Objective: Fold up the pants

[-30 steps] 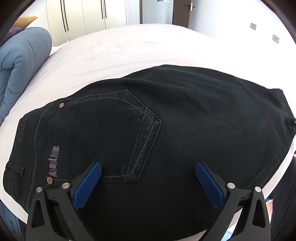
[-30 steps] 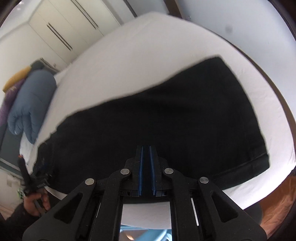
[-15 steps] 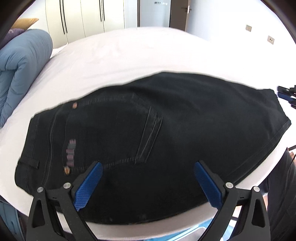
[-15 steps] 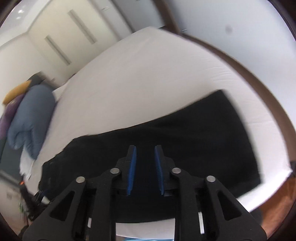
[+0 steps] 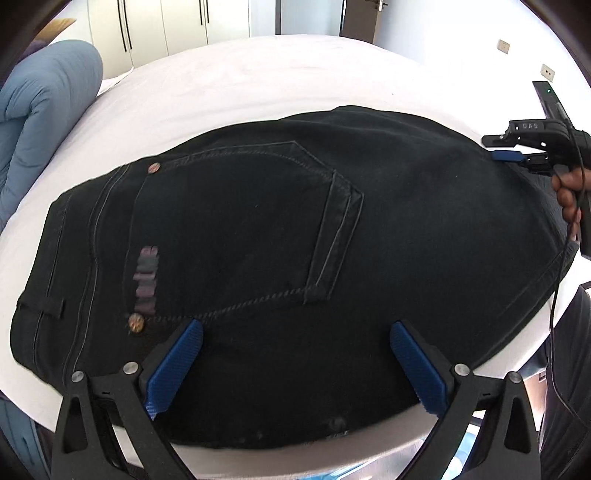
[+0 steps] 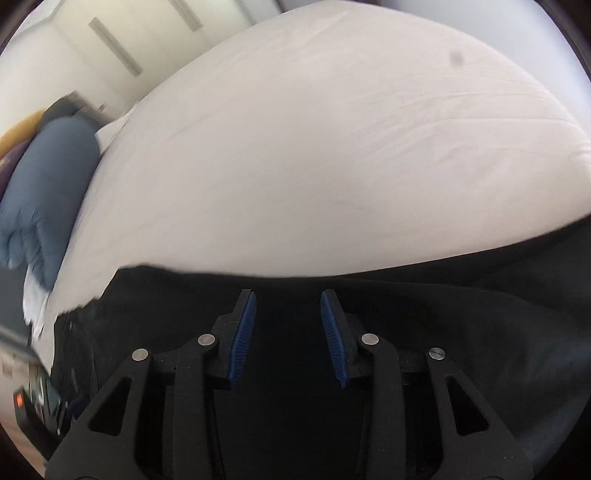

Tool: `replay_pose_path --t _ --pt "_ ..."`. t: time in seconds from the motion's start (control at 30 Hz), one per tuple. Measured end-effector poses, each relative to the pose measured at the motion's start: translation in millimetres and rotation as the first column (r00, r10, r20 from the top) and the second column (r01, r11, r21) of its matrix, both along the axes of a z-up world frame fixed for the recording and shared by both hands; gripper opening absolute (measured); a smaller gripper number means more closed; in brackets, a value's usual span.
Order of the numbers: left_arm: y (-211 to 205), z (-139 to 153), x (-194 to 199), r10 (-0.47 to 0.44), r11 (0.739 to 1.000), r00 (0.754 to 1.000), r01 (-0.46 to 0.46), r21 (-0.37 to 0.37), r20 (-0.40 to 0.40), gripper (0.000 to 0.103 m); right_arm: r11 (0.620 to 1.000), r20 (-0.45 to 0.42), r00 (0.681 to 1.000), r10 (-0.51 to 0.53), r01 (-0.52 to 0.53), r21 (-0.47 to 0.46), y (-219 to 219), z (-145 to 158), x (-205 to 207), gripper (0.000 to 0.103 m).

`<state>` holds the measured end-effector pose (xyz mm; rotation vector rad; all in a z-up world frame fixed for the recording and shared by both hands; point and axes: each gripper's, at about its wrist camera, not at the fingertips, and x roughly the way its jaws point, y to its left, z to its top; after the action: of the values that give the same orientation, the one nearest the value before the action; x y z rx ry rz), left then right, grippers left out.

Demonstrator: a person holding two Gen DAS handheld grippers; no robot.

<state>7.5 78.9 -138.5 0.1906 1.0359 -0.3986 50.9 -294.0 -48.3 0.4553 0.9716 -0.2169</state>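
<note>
Black pants lie folded on the white bed, waistband to the left and a back pocket facing up. My left gripper hovers over their near edge, open wide, with nothing between its blue pads. At the pants' far right end is my right gripper, held by a hand. In the right wrist view the right gripper hangs low over the pants. Its jaws are opening and the pads press on nothing.
A rolled blue duvet lies at the bed's left side, also seen in the right wrist view as a blue duvet. White wardrobes and a door stand behind the bed. The bed's near edge runs just under my left gripper.
My right gripper went from shut to partly open and dropped close over the pants. It has come into the left wrist view at the right. The left gripper shifted a little over the pants, still open.
</note>
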Motion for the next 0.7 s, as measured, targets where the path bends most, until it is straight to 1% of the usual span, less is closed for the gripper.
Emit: replay_pose_path --t 0.03,0.07,0.1,0.13,0.17,0.2,0.23,0.27,0.3,0.33,0.37,0.4,0.43,0.47,0.5,0.53,0.57,0.6,0.63,0.67,0.7 --pt "2 0 -2 0.001 1.0 1.0 -0.001 0.001 0.0 0.103 0.999 0.015 0.999 -0.028 0.028 -0.014 5 6 1 0.039" --pt "4 0 -1 0.004 1.0 1.0 -0.004 -0.001 -0.002 0.103 1.0 0.059 0.998 0.01 -0.011 0.012 16 12 6 0.039" --pt "5 0 0 0.007 1.0 1.0 -0.007 -0.001 -0.003 0.103 0.995 0.099 0.991 0.086 -0.091 0.051 38 16 14 0.039" --pt "4 -1 0 0.009 1.0 1.0 -0.009 0.002 -0.004 0.103 0.979 0.12 0.977 0.177 -0.187 0.085 67 17 26 0.039" --pt "4 -2 0 0.013 1.0 1.0 -0.013 0.004 -0.005 0.103 0.953 0.125 0.956 0.266 -0.28 0.115 96 14 39 0.039" --pt "5 -1 13 0.02 1.0 1.0 -0.02 0.005 -0.008 0.103 0.912 0.136 0.924 0.358 -0.378 0.161 129 6 56 0.039" --pt "6 0 12 0.022 1.0 1.0 -0.022 0.007 -0.01 0.103 0.88 0.149 0.901 0.407 -0.43 0.2 151 5 66 0.039" --pt "6 0 12 0.025 1.0 1.0 -0.025 0.006 -0.014 0.103 0.855 0.148 0.887 0.437 -0.461 0.237 172 -3 82 0.04" --pt "5 0 11 0.026 1.0 1.0 -0.026 0.006 -0.015 0.103 0.844 0.127 0.883 0.451 -0.469 0.26 188 -16 97 0.04" --pt "6 0 9 0.028 1.0 0.999 -0.028 0.007 -0.016 0.103 0.844 0.084 0.888 0.452 -0.456 0.282 201 -39 117 0.04" --pt "7 0 7 0.028 1.0 0.999 -0.028 0.007 -0.016 0.103 0.859 0.048 0.902 0.429 -0.424 0.287 212 -70 139 0.037" --pt "10 -2 7 0.028 1.0 0.999 -0.028 0.007 -0.017 0.103 0.864 0.05 0.912 0.408 -0.403 0.301 224 -99 163 0.028" --pt "11 -2 6 0.029 1.0 0.999 -0.028 0.005 -0.018 0.103 0.87 0.077 0.921 0.382 -0.387 0.305 218 -105 174 0.023" --pt "12 -2 5 0.029 1.0 0.999 -0.029 0.002 -0.022 0.103 0.889 0.067 0.932 0.357 -0.361 0.281 220 -118 187 0.014" --pt "12 -3 5 0.028 1.0 0.999 -0.028 -0.001 -0.023 0.103 0.919 0.046 0.949 0.313 -0.314 0.238 194 -96 178 0.014" --pt "12 -3 5 0.027 1.0 0.999 -0.028 -0.001 -0.024 0.103 0.947 0.037 0.969 0.244 -0.246 0.204 180 -88 178 0.014" --pt "13 -4 4 0.027 1.0 0.999 -0.027 -0.001 -0.024 0.103 0.97 0.029 0.985 0.167 -0.17 0.175 164 -78 174 0.019" --pt "14 -4 3 0.026 1.0 0.999 -0.026 -0.001 -0.021 0.103 0.983 0.033 0.994 0.108 -0.111 0.149 146 -62 162 0.019" --pt "15 -4 3 0.027 1.0 0.999 -0.027 -0.001 -0.02 0.103 0.982 0.066 0.995 0.08 -0.09 0.166 122 -41 143 0.019" --pt "16 -3 5 0.028 1.0 0.999 -0.028 -0.004 -0.02 0.103 0.973 0.104 0.991 0.079 -0.1 0.208 107 -24 125 0.019" --pt "17 -3 4 0.029 1.0 0.999 -0.029 -0.004 -0.019 0.103 0.966 0.124 0.989 0.085 -0.112 0.233 100 -21 114 0.019"
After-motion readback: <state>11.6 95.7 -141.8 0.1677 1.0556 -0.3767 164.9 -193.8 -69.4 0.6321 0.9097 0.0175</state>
